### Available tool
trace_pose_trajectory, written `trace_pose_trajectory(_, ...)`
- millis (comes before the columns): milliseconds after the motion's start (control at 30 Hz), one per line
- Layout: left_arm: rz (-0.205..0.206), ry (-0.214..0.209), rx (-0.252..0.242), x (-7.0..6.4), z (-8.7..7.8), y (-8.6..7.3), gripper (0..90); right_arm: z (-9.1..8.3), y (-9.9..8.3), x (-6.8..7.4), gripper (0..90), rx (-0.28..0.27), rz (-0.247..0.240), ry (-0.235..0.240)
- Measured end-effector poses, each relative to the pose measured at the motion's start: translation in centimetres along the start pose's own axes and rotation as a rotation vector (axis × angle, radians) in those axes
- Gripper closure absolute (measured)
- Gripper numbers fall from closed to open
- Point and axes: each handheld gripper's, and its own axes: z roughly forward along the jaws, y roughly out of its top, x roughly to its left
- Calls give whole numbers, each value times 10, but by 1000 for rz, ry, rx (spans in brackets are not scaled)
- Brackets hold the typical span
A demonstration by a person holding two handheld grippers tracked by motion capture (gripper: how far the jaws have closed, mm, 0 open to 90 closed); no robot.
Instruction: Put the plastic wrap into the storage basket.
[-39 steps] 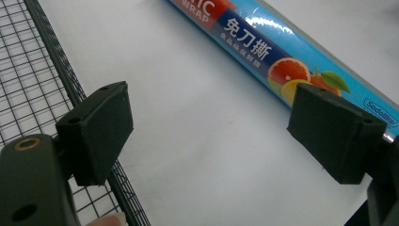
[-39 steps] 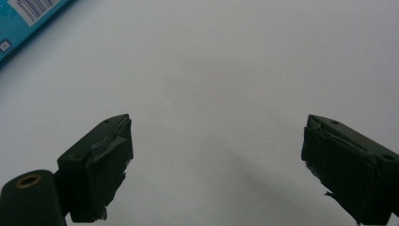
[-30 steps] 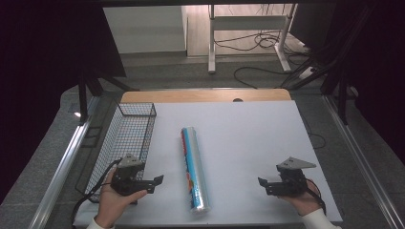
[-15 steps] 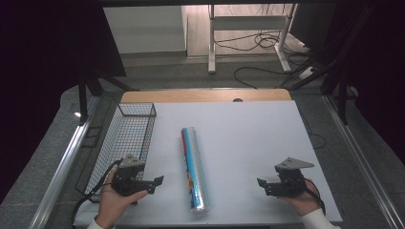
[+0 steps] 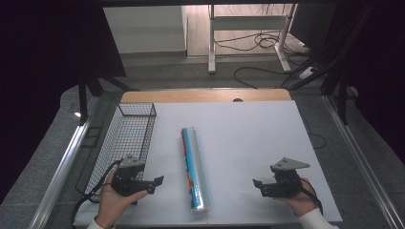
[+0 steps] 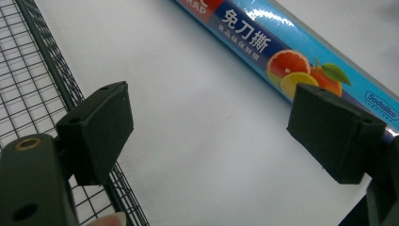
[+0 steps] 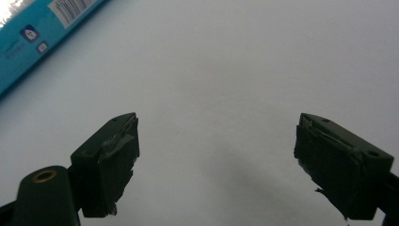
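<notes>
Here, at the left of the high view, I see the wire basket [image 5: 125,138] on the white desk [image 5: 248,138], with my left tongs [image 5: 156,181] at lower left just beside its near corner, jaws wide and holding nothing. The roll of cling wrap [image 5: 193,167] lies lengthwise at lower centre, between both tongs and touching neither. At lower right, my right tongs [image 5: 256,183] sit wide and empty.

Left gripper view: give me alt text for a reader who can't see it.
The open left gripper hovers over the white table, holding nothing. A blue cling-wrap roll with citrus pictures lies past its right jaw; a wire basket sits beside its left jaw.
</notes>
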Motion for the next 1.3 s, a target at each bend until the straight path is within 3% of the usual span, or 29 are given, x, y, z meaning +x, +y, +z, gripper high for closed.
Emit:
trace_pose_trajectory(167, -1, -2, -6, 1, -1, 0, 147, 2, 14, 12, 154, 10, 32, 14)
trace_pose_trajectory(233, 3, -4, -4, 1, -2, 0, 147, 7, 27, 21, 161, 23, 67, 58)
trace_pose_trajectory(267, 3, -4, -4, 1, -2, 0, 147, 7, 27, 21, 161, 23, 67, 58)
trace_pose_trajectory(500, 2, -3, -12, 2, -4, 0, 148, 36, 74, 61, 169, 71, 79, 121)
trace_pose_trajectory(567, 8, -3, -8, 2, -4, 0, 148, 39, 78, 66, 170, 77, 78, 121)
trace_pose_trajectory(600, 13, -6, -6, 1, -3, -1, 148, 47, 90, 78, 169, 92, 69, 126)
trace_pose_trajectory(733, 18, -9, -1, 0, -2, -1, 148, 63, 104, 94, 168, 127, 81, 146)
trace_pose_trajectory(1000, 13, -6, -9, 0, -3, -1, 148, 89, 119, 113, 164, 194, 88, 149)
trace_pose_trajectory(1167, 18, -3, -9, 1, -3, -1, 147, 106, 127, 121, 163, 221, 128, 157)
trace_pose_trajectory(1300, 24, 4, -7, 1, -3, -1, 147, 125, 129, 131, 174, 252, 143, 125)
